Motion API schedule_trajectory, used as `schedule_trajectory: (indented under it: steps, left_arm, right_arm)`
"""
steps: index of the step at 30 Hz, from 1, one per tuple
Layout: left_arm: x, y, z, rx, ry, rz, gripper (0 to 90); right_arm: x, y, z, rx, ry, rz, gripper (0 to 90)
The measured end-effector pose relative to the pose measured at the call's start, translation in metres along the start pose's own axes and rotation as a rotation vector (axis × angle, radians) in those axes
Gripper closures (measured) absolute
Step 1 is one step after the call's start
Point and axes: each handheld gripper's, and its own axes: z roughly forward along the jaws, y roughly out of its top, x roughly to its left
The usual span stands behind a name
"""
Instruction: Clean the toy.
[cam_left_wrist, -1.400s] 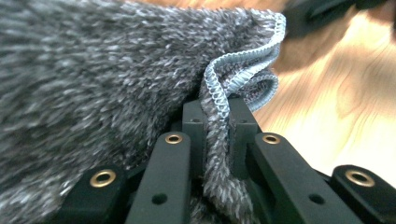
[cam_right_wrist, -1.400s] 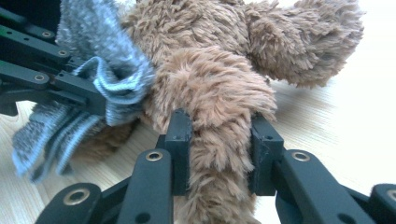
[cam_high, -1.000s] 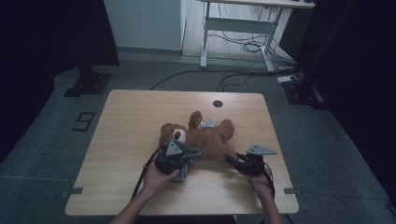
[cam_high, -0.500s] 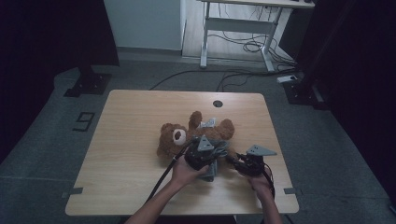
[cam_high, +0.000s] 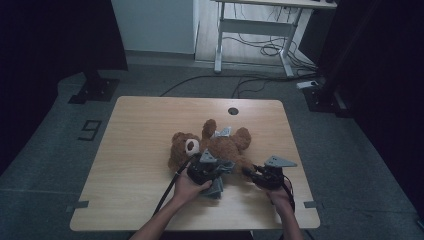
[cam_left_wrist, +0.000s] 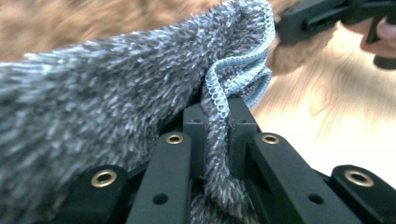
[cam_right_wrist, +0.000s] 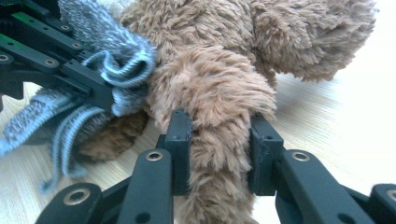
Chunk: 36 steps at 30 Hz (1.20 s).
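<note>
High view, teddy bear (cam_high: 220, 147) mid-table, left gripper (cam_left_wrist: 215, 122) pinching grey cloth (cam_left_wrist: 116, 88), right gripper (cam_right_wrist: 218, 135) pinching bear's limb, bare wood all round.

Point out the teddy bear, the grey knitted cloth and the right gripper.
teddy bear (cam_high: 190, 146): high view, on its white muzzle.
grey knitted cloth (cam_left_wrist: 140, 79): left gripper view, on its fuzzy face.
right gripper (cam_right_wrist: 219, 140): right gripper view, between its fingertips, clamping the bear's limb.

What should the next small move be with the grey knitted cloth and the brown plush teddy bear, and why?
Probably draw the grey knitted cloth, pinched in the left gripper, a little further over the brown plush teddy bear. The right gripper clamps one furry limb, steadying the bear.
</note>
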Motion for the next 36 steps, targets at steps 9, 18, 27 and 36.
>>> schedule_trajectory:
  steps: [9,18,27,36]
  left_arm:
    - [0.029,-0.03,-0.047,-0.02,0.072,-0.062,80.8]
    - [0.066,-0.066,-0.094,-0.063,0.126,-0.161,80.6]
    - [0.073,-0.047,-0.123,-0.174,0.164,-0.164,80.7]
    - [0.051,0.019,-0.092,-0.201,0.117,-0.066,80.7]
  right_arm:
    - [-0.003,-0.005,0.0,0.015,0.017,-0.004,67.4]
    - [-0.004,-0.008,-0.001,0.031,0.033,-0.007,67.2]
    - [-0.003,-0.009,0.0,0.034,0.024,-0.014,67.1]
    - [-0.003,-0.012,0.002,0.043,0.009,-0.016,66.9]
